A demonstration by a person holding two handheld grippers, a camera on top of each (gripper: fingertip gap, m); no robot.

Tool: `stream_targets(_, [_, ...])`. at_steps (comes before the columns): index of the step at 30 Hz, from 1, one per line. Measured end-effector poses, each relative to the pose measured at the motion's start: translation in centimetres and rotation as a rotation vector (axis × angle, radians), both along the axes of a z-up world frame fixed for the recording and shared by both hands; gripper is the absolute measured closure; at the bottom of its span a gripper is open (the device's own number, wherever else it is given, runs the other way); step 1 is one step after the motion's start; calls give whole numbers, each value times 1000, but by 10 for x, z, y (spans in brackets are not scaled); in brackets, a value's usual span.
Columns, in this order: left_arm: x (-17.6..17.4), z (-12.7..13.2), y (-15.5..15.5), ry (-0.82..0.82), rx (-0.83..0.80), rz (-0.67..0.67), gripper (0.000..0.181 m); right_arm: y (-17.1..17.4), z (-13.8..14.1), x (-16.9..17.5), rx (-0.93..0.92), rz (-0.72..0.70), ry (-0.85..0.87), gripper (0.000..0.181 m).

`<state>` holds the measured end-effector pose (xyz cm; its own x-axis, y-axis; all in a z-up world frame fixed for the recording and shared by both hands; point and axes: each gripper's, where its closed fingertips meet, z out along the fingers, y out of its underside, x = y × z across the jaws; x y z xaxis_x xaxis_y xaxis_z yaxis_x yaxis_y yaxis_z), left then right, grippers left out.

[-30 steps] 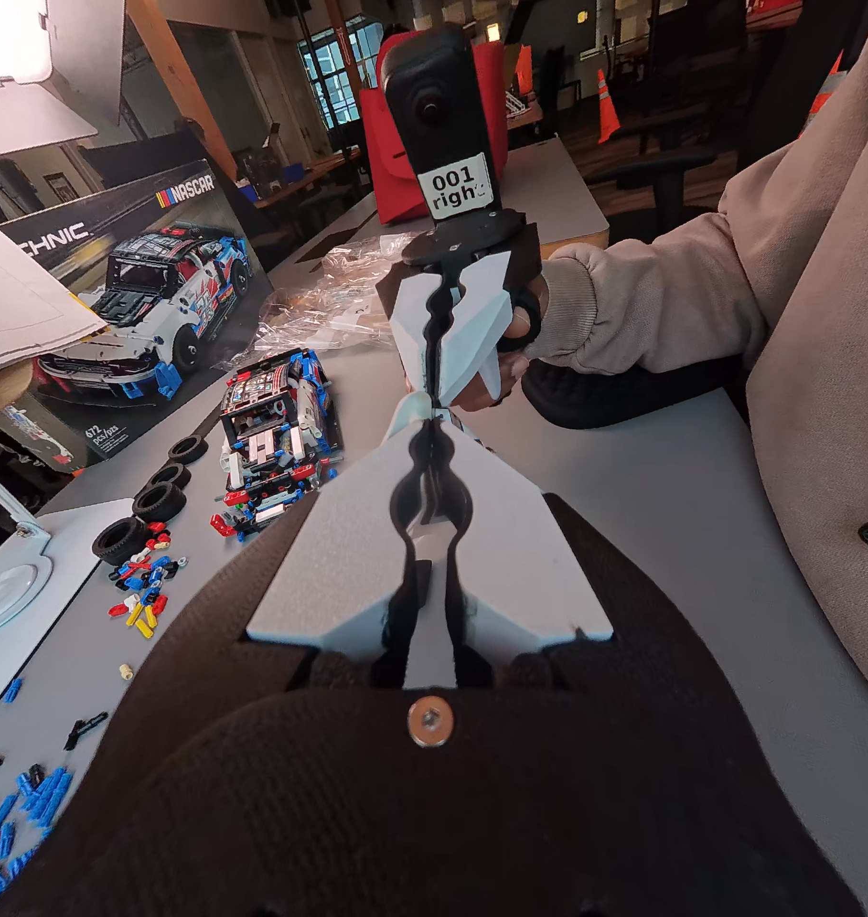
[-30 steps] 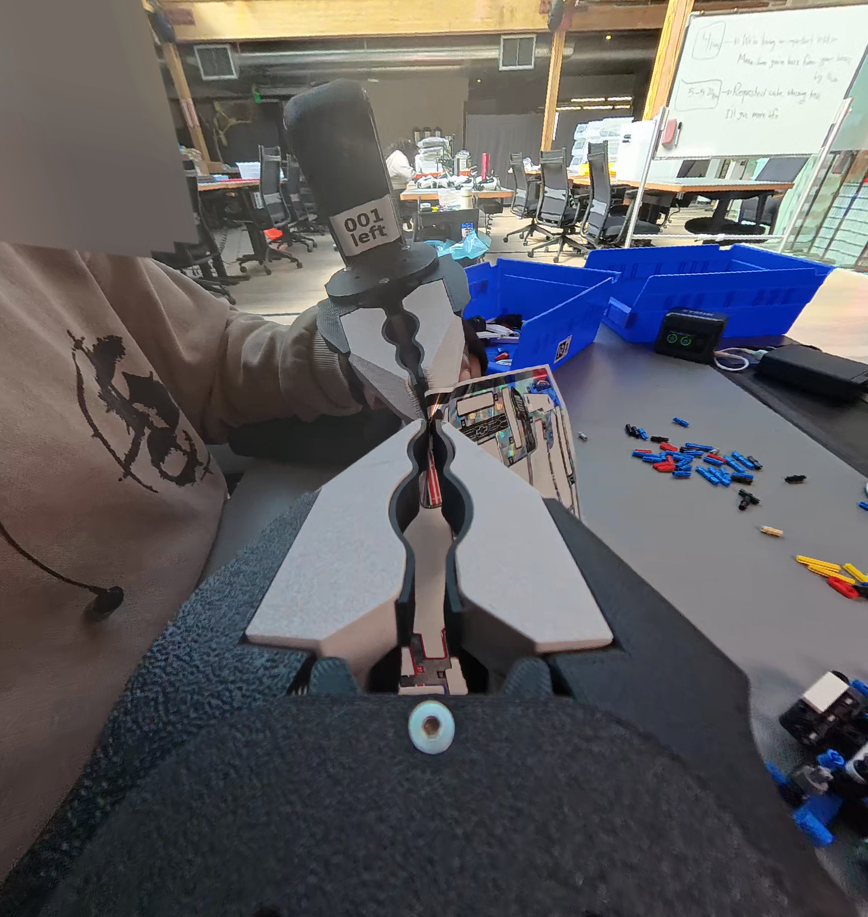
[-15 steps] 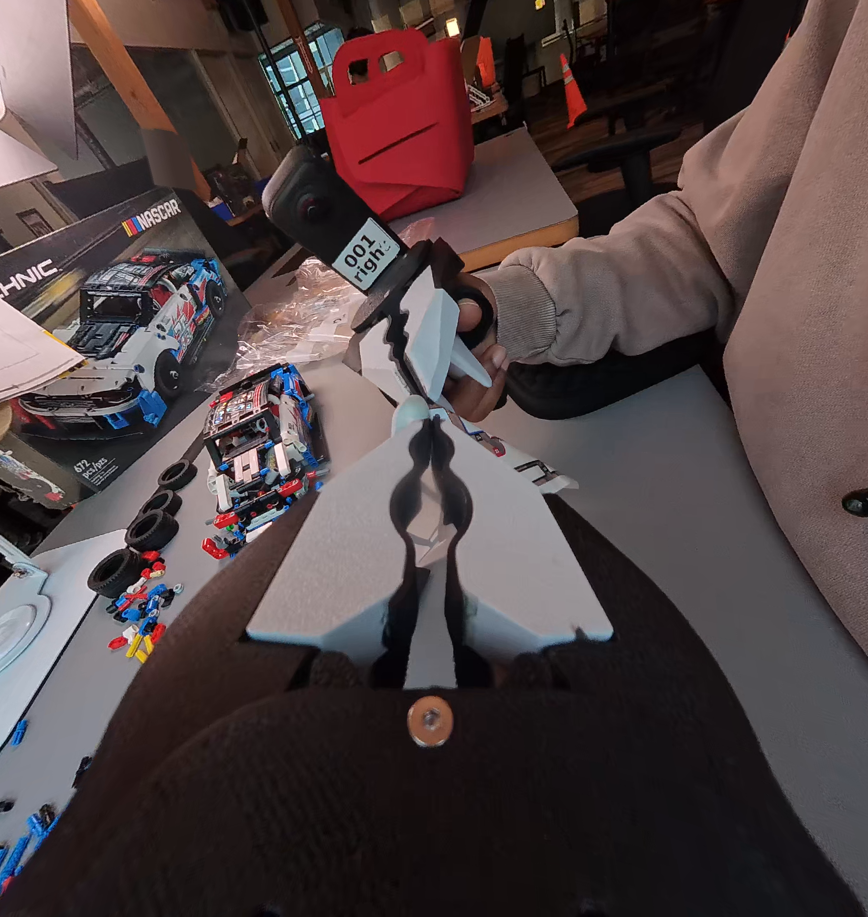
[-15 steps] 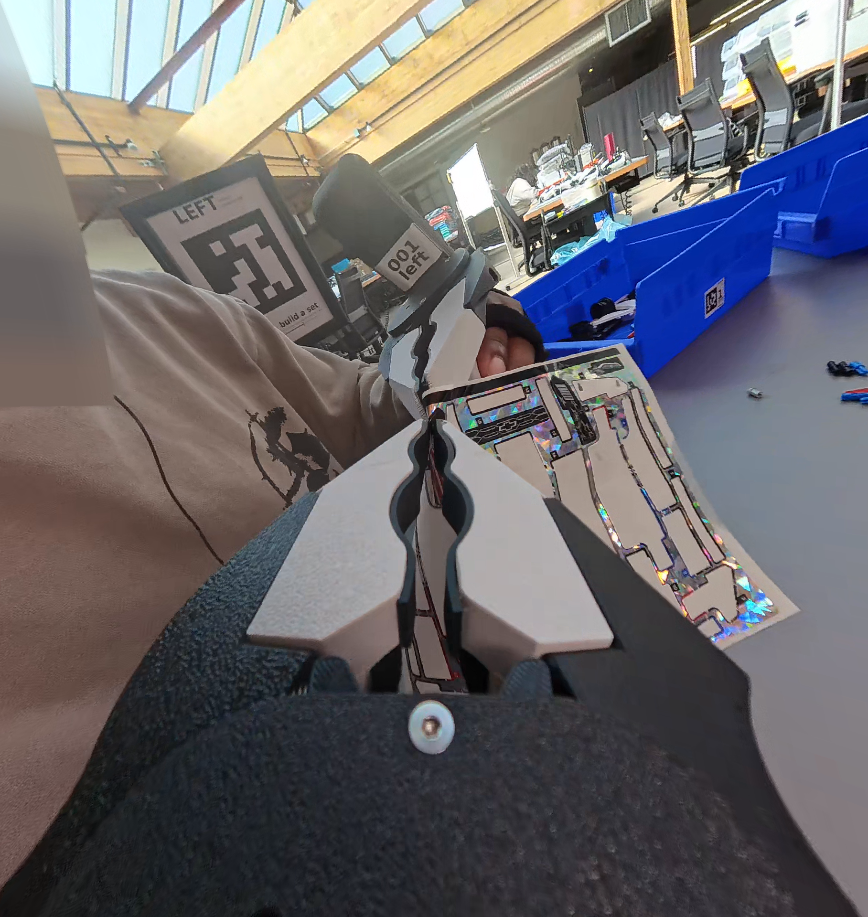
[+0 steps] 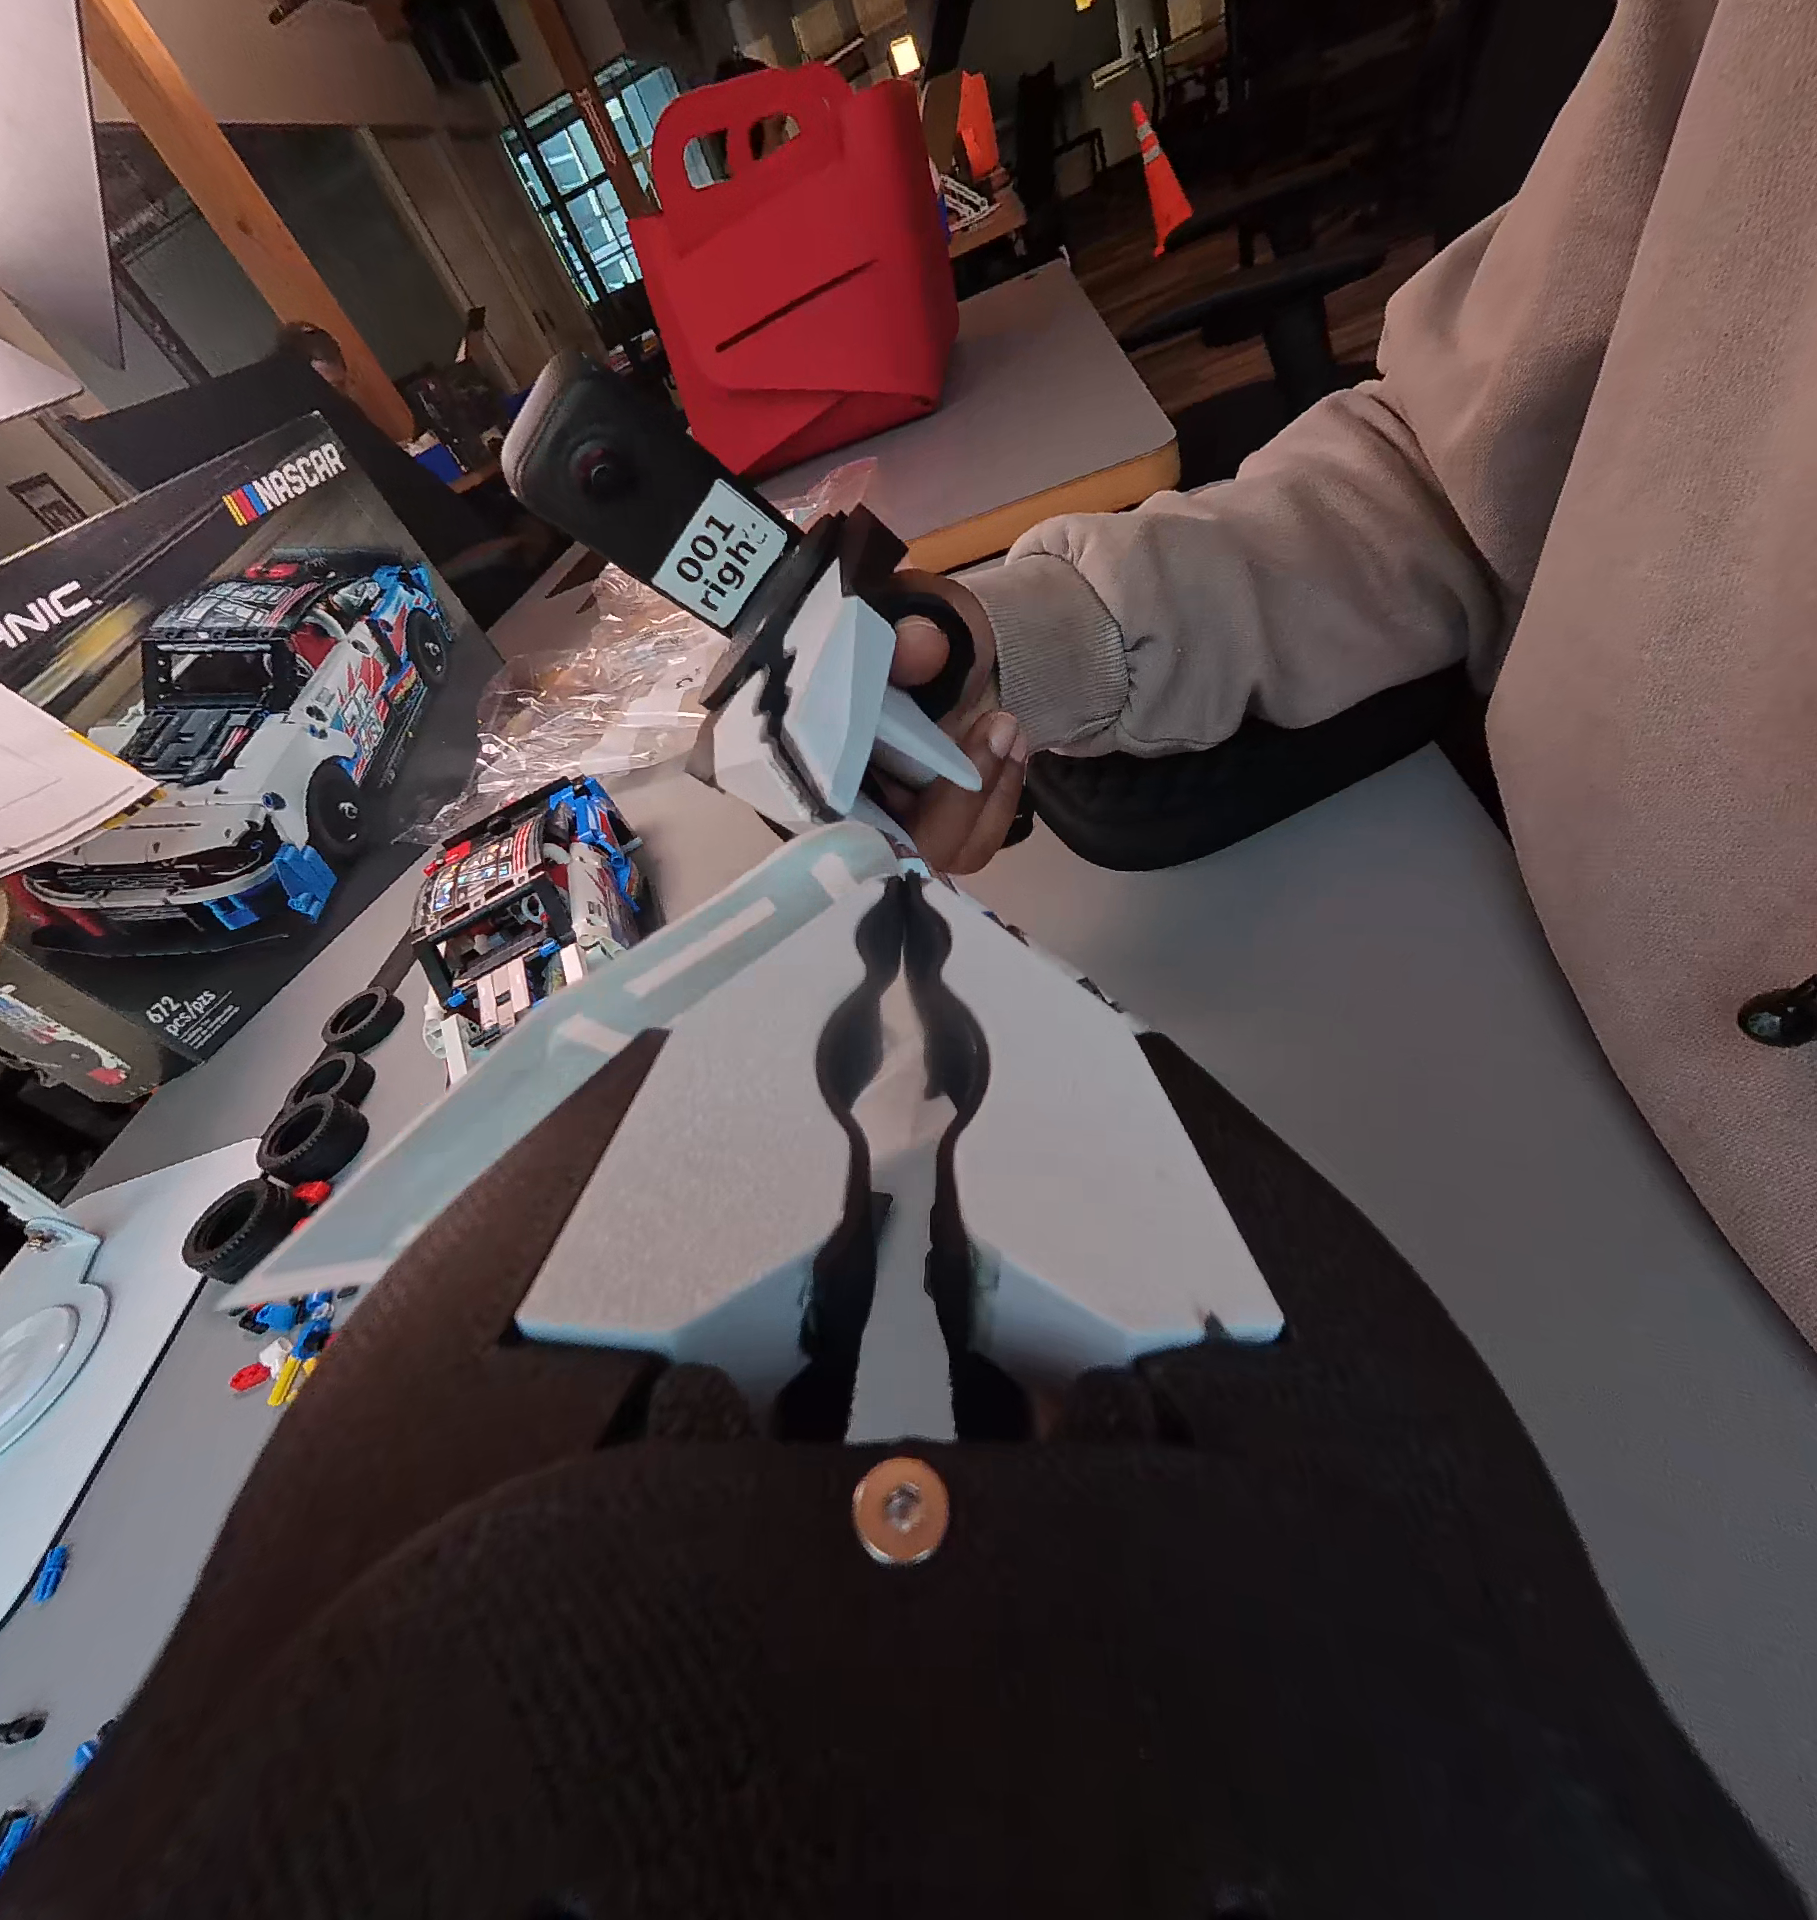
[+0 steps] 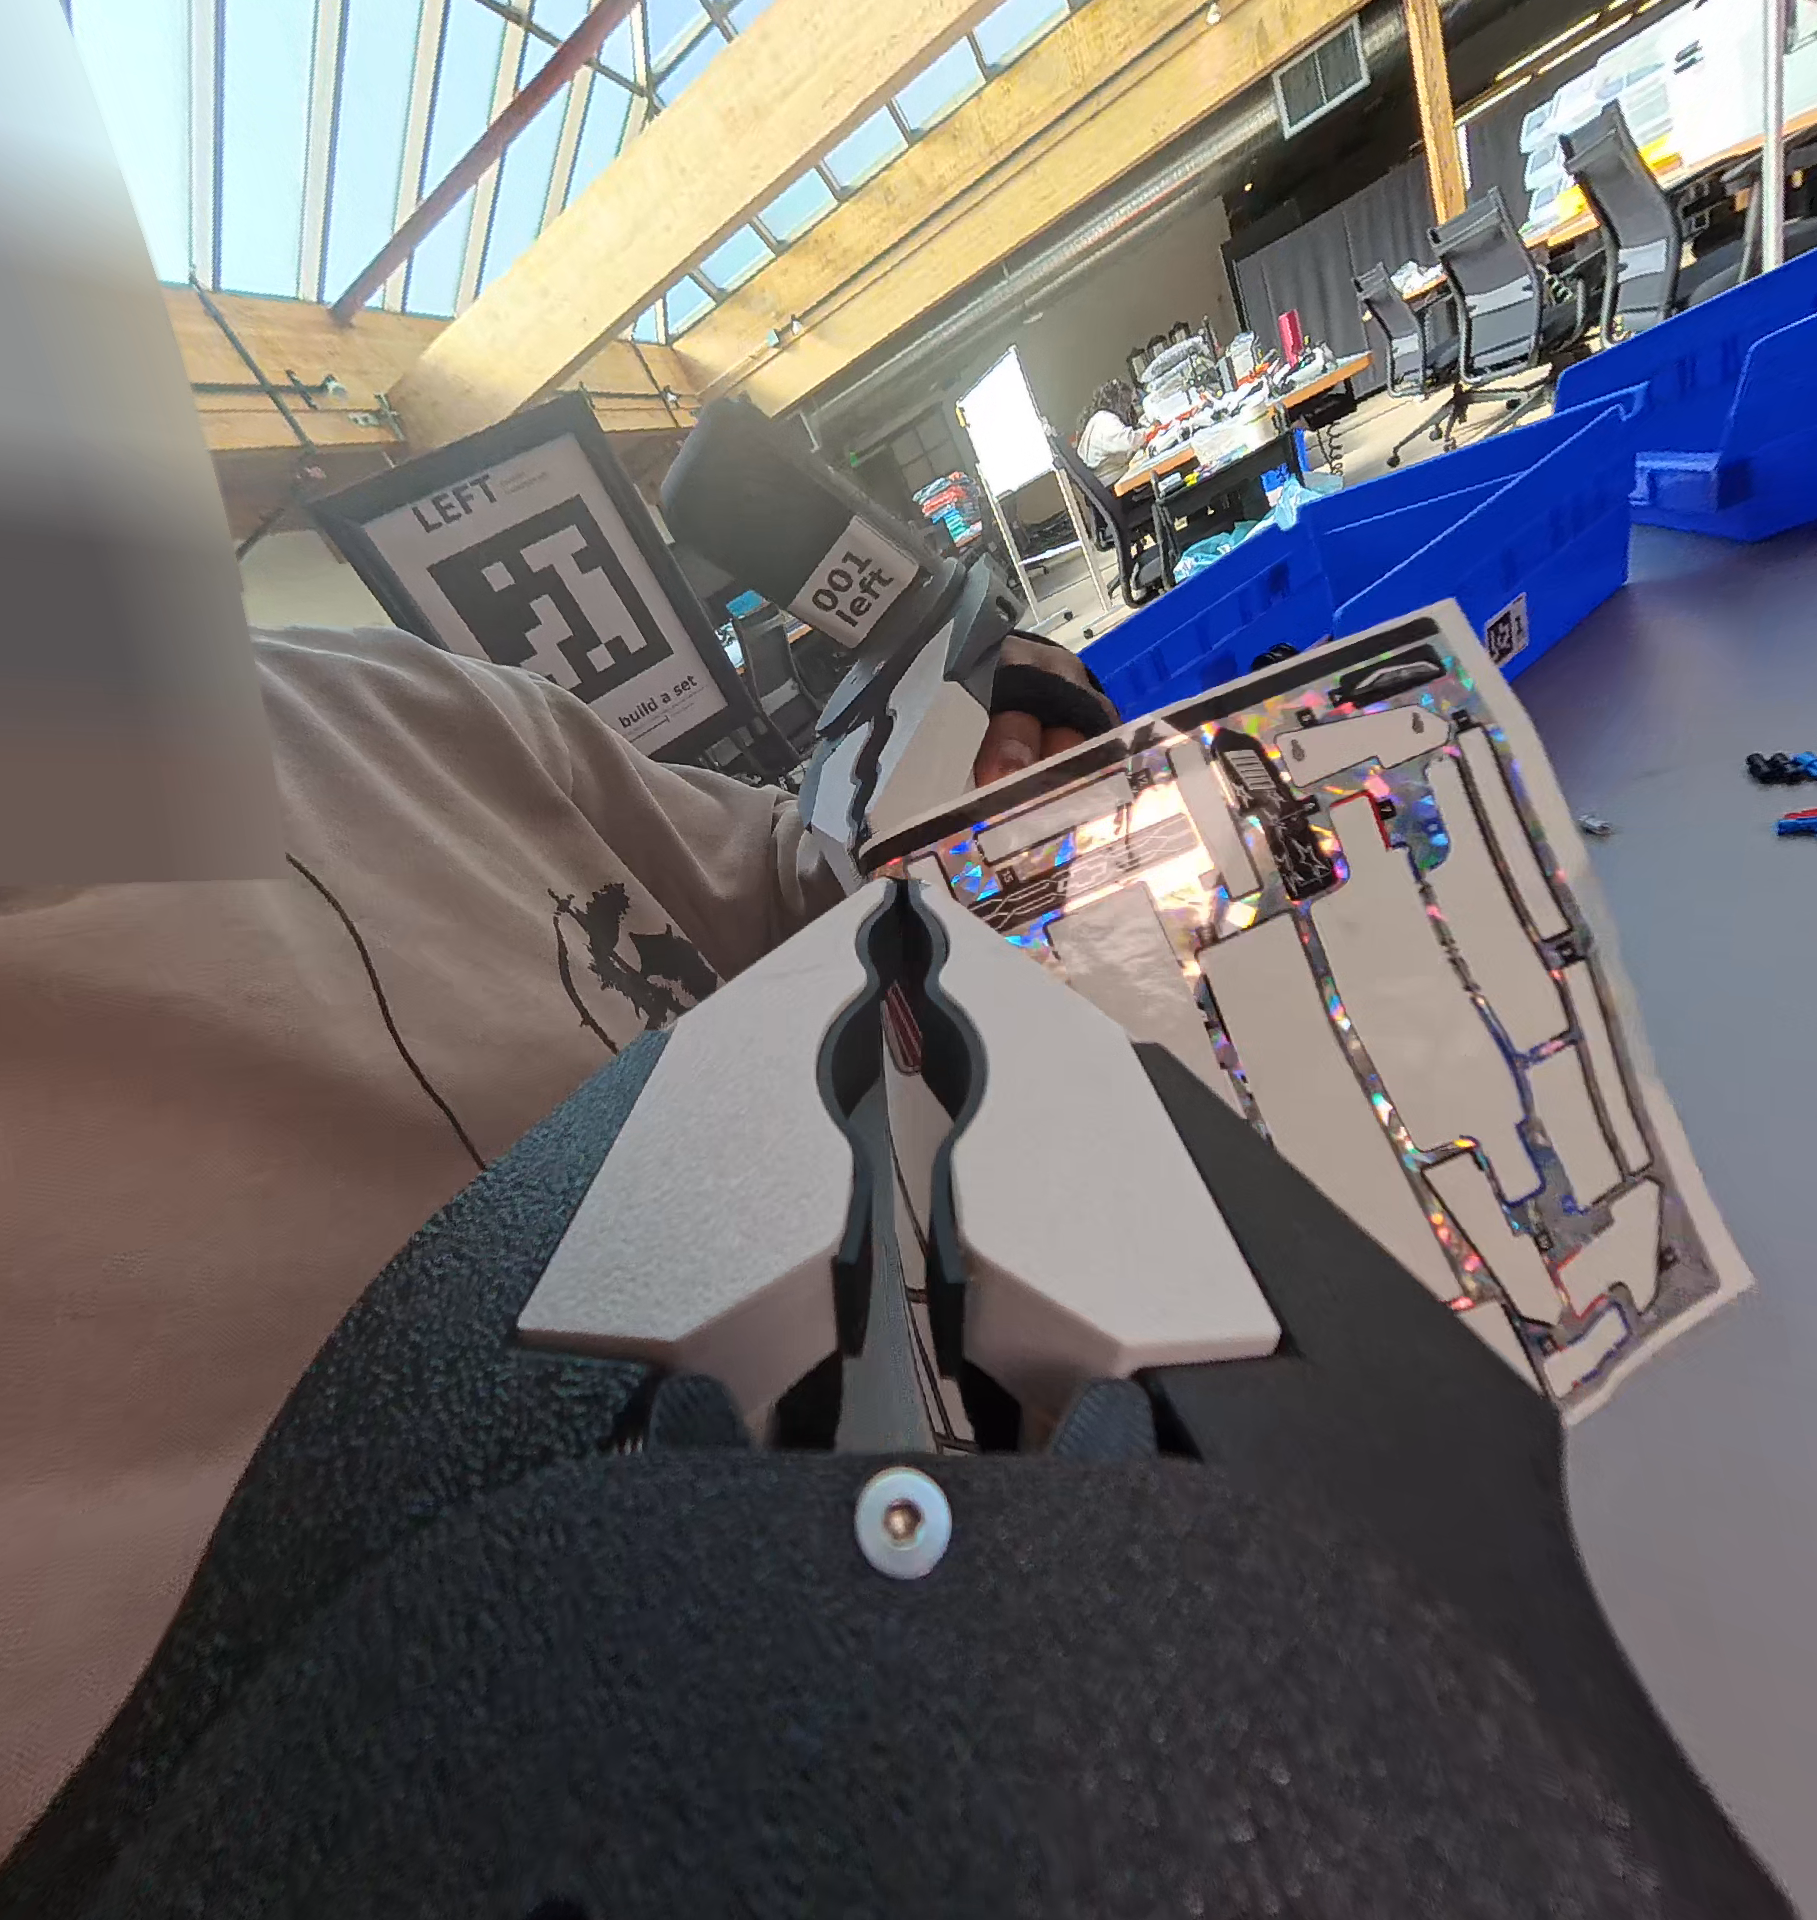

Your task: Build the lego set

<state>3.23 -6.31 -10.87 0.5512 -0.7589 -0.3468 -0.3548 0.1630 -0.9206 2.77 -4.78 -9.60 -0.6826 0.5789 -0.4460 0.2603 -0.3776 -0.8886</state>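
My left gripper (image 5: 904,883) is shut on the edge of a sticker sheet; the sheet's pale back (image 5: 613,1029) slopes down to the left. In the right wrist view the sheet's shiny printed face (image 6: 1403,987) stands tilted above the table, with the left gripper (image 6: 842,847) pinching its left edge. My right gripper (image 6: 904,888) is shut on a narrow red-and-white sticker (image 6: 904,1023) right beside that edge. In the left wrist view the right gripper (image 5: 821,816) leans left, tips touching mine. The part-built lego car (image 5: 530,914) sits on the grey table (image 5: 1403,1143) behind.
Black tyres (image 5: 301,1132) and loose small pieces (image 5: 280,1351) lie left of the car, the set's box (image 5: 208,727) and clear bags (image 5: 592,686) behind. Blue bins (image 6: 1486,561) and loose pins (image 6: 1808,821) are on the right. A person's sleeve (image 5: 1247,603) is close. The tips of both grippers are at nearly the same place. Both grippers' tips are roughly 30 cm from the part-built lego car (image 5: 530,914).
Both grippers have tilted together. The sheet has swung from edge-on to face the right camera, and its pale back now shows in the left view. Both stay shut.
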Motion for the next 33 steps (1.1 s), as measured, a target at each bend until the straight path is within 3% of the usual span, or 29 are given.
stream_targets(4, [-2, 0, 2, 0, 1, 12, 181, 2, 2, 0, 43, -31, 12, 181])
stream_targets(8, [-4, 1, 4, -4, 5, 28, 181, -4, -3, 0, 233, -76, 47, 172])
stream_targets(15, [-6, -2, 8, -4, 3, 46, 181, -9, -11, -6, 441, -162, 75, 176])
stream_targets(27, [-9, -5, 15, 32, -27, 111, 181, -10, -11, -6, 373, -132, 72, 181])
stream_targets(33, [-10, -5, 14, 33, -23, 112, 181, -6, -10, -4, 255, -92, 53, 181])
